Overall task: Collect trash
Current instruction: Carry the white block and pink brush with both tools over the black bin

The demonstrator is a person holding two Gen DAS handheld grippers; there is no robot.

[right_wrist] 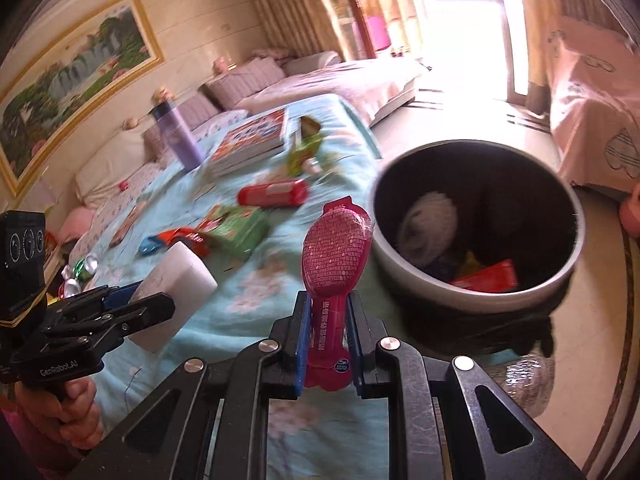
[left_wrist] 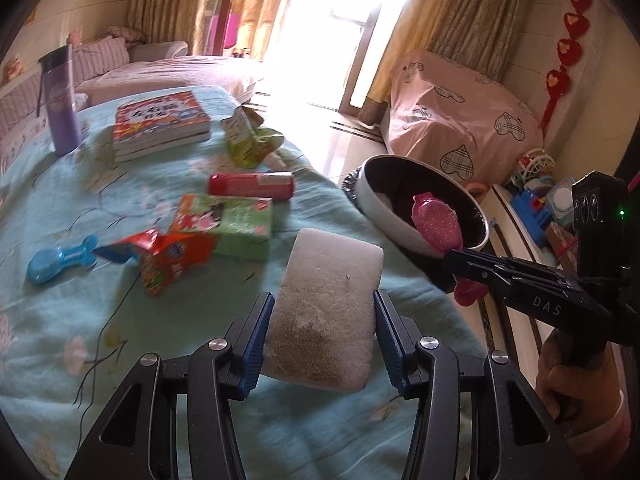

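My left gripper point(left_wrist: 322, 332) is clamped on a white sponge point(left_wrist: 328, 312), held above the bench's point(left_wrist: 60, 320) blue cloth, near its right edge. My right gripper point(right_wrist: 329, 344) pinches a pink wrapper point(right_wrist: 334, 264) upright, just short of the bin's point(right_wrist: 560, 276) rim. The bin stands on open floor beside that edge. Wrappers point(left_wrist: 176, 256), a box point(left_wrist: 236, 220) and a red tube point(left_wrist: 251, 185) lie on the cloth ahead.

"DAS" stands in pale letters on the right claw point(left_wrist: 466, 266); "GenRobot.AI" stands on the left claw point(right_wrist: 136, 304). Other print is unreadable.
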